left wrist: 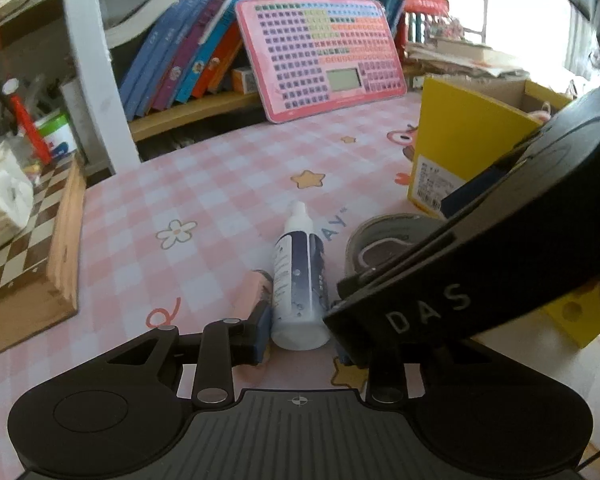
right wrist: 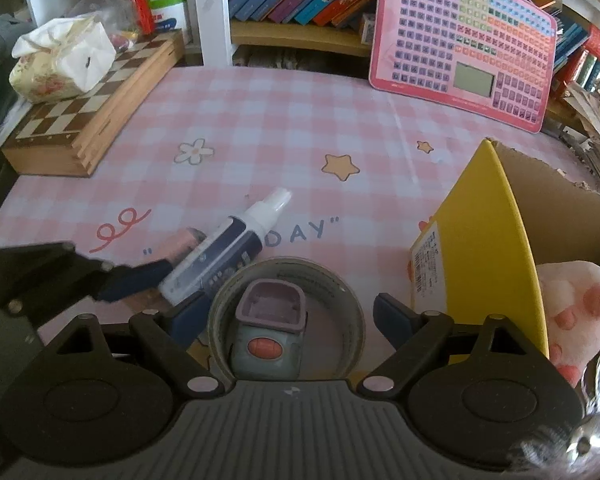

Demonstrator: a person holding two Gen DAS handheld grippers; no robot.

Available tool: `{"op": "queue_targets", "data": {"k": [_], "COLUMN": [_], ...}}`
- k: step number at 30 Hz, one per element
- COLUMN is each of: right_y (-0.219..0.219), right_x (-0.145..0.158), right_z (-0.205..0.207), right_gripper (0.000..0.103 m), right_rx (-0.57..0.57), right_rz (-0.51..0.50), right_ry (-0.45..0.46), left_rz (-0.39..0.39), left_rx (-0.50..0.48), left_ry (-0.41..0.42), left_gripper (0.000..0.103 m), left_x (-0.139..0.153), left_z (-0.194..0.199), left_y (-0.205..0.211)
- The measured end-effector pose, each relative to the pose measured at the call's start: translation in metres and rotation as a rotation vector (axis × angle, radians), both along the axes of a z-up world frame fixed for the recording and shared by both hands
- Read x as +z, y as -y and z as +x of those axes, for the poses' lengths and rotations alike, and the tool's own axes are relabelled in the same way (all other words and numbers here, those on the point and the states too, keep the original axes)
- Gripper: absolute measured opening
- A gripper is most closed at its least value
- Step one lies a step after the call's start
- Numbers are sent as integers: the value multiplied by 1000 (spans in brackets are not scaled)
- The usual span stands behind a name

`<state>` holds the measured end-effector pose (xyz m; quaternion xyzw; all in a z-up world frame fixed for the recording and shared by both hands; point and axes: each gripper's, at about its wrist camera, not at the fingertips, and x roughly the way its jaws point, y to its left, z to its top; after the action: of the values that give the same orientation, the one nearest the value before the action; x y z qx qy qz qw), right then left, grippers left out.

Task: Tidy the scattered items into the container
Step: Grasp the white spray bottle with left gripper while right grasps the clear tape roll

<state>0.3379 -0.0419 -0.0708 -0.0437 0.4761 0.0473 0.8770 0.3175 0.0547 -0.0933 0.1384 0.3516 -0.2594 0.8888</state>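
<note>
A white and dark blue bottle (left wrist: 299, 284) lies on the pink checked tablecloth, cap pointing away. My left gripper (left wrist: 302, 334) has its jaws on either side of the bottle's base, closed against it. The bottle also shows in the right wrist view (right wrist: 224, 254), with the left gripper's finger (right wrist: 140, 276) beside it. A tape roll (right wrist: 286, 312) lies flat with a small grey and purple toy (right wrist: 270, 334) inside its ring. My right gripper (right wrist: 290, 318) is open, jaws either side of the roll. The yellow cardboard box (right wrist: 484, 240) stands at right.
A wooden chessboard box (right wrist: 88, 120) with a tissue pack (right wrist: 60, 56) sits at left. A pink toy keyboard (right wrist: 464, 48) leans on the bookshelf behind. A pink plush toy (right wrist: 576, 308) lies in the box. The right gripper body (left wrist: 500, 240) crosses the left wrist view.
</note>
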Motion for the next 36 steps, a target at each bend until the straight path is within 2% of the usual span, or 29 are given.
{"op": "queue_targets", "data": {"k": [3,8,11,14,19,26,31,36], "right_y": [1,3,3,4,3,5,2,3], "right_x": [-2,-4,-8,-15,-23,-19,1,22], "right_z": [2,6,8,7,6,2,-12,-23], "right_gripper": [89,87,88,88,86,82,82,82], "right_rx": [0,-6,-5,-5,1,-1,34,44], "right_rz": [14,32,39,53,47,56,41,49], "right_ry": [-19,-24,-59,-96,-105,-53,58,120], "left_rz": [15,-21,3,19,-8,-122,-178,-242], "left_rx": [-26,-22,-13,21,110,237,272,310], "left_ry": [-6,-17,-6,-15,-56,-130,-160,-187], "left_gripper": [34,32,32,32,32,32,32,31], "left_x": [-8,-9,-8,-6,-3,-1,1,5], "left_z": [7,13,7,-7,-34,-43,-46,-50], "left_y": [3,-1,-4,-15,-43,-65,-73,-83]}}
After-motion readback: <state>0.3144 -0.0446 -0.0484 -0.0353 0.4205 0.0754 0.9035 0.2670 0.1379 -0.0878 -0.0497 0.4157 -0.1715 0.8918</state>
